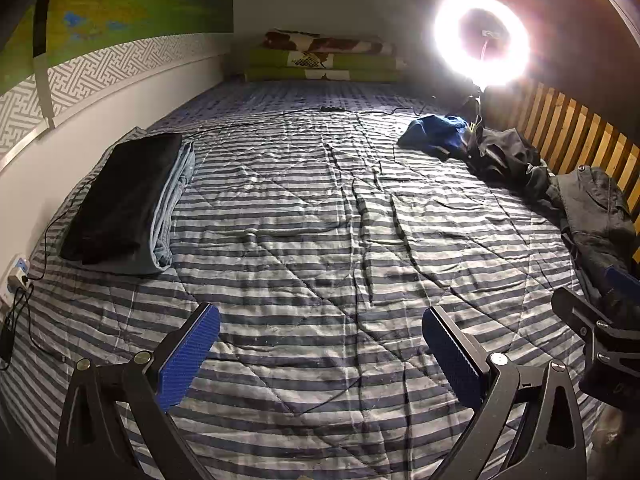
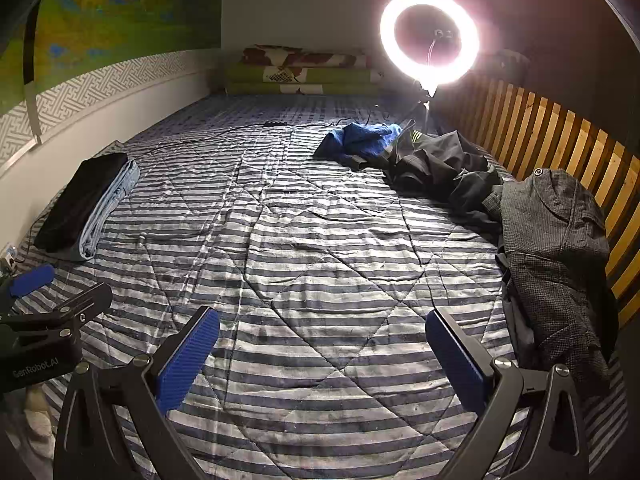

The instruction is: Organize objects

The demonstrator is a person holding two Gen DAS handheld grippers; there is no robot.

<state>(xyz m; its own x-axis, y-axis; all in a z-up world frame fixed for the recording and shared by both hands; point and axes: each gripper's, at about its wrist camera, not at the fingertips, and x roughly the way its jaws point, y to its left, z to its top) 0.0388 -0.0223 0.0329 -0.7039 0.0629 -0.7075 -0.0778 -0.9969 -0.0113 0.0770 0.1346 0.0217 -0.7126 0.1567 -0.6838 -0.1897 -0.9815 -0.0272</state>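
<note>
On the right wrist view only, grey tweed jacket (image 2: 556, 240) whole.

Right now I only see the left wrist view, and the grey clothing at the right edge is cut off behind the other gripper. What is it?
Observer: The right wrist view shows it whole. It is a crumpled grey tweed jacket beside the wooden slat rail.
Operator: Is the right gripper holding it?
Observer: No. The right gripper is open, with only the striped quilt between its fingers.
Operator: Is anything written on my gripper?
Observer: Yes. The body of the left gripper reads GenRobot.AI.
</note>
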